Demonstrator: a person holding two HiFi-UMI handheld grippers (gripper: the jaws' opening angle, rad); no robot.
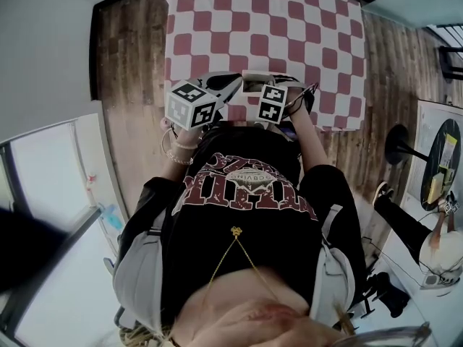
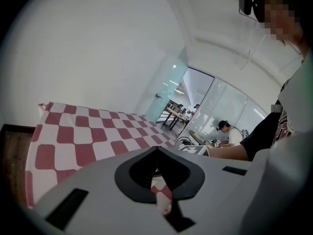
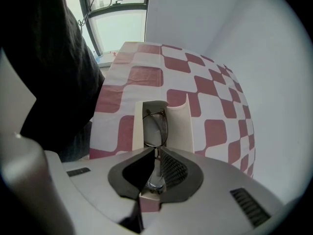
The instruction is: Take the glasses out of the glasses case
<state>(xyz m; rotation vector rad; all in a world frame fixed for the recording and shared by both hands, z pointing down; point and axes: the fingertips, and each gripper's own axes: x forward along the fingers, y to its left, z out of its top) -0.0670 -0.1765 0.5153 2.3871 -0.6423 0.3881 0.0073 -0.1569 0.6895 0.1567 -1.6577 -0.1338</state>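
In the right gripper view, thin metal-framed glasses (image 3: 155,131) stand on edge in the open cream glasses case (image 3: 177,124), which lies on the red-and-white checked tablecloth (image 3: 146,75). My right gripper (image 3: 155,168) is shut on the near part of the frame. In the head view, both grippers meet at the table's near edge: the right gripper (image 1: 255,95) is by the case (image 1: 257,84), and the left gripper (image 1: 233,87) is just left of it. In the left gripper view, the left gripper (image 2: 157,150) has its jaws together with only cloth showing past them. The case is hidden there.
The checked table (image 1: 268,27) stands on a wood floor against a white wall. My own torso (image 1: 246,215) presses close to its near edge. A seated person (image 2: 226,131) and other tables lie beyond glass walls to the right.
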